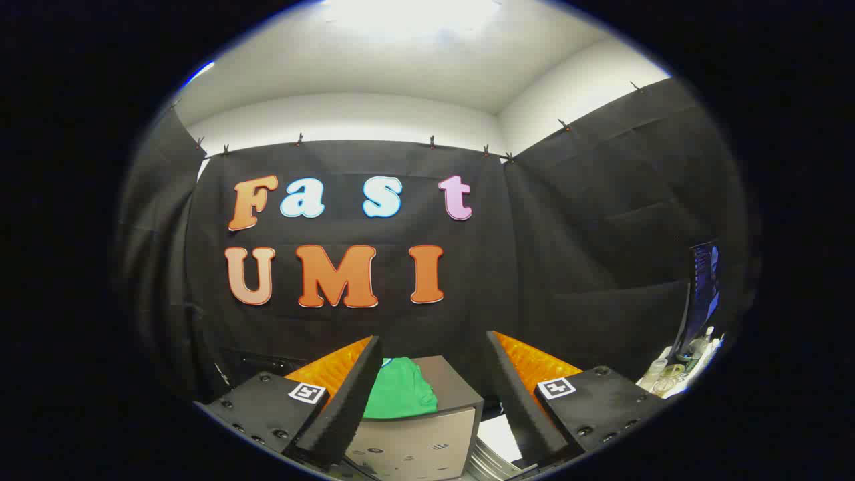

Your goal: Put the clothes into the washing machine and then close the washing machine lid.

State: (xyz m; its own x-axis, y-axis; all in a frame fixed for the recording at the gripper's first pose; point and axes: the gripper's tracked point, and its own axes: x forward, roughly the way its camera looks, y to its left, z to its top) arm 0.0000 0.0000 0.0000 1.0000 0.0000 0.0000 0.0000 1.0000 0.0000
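Green garment (pixel 399 395) lies bunched atop small washing machine (pixel 427 437), just ahead of claw (pixel 434 381), nearer its left finger; garment's near-left edge hidden behind that finger. Machine's lower front cut off; lid state hard to judge. Claw released, fingers spread wide, grasping nothing. Cluttered items (pixel 674 374) off right, blurred.

Open air lies between the spread fingers of the gripper (pixel 434 401), nothing held, giving a free path down to the washing machine (pixel 427 434) just ahead. A green garment (pixel 399 397) lies on the machine's top, toward its left side. Behind the machine hangs the black cloth wall (pixel 568 267); well to its right, bottles (pixel 674 374) crowd beside a monitor (pixel 701 294).
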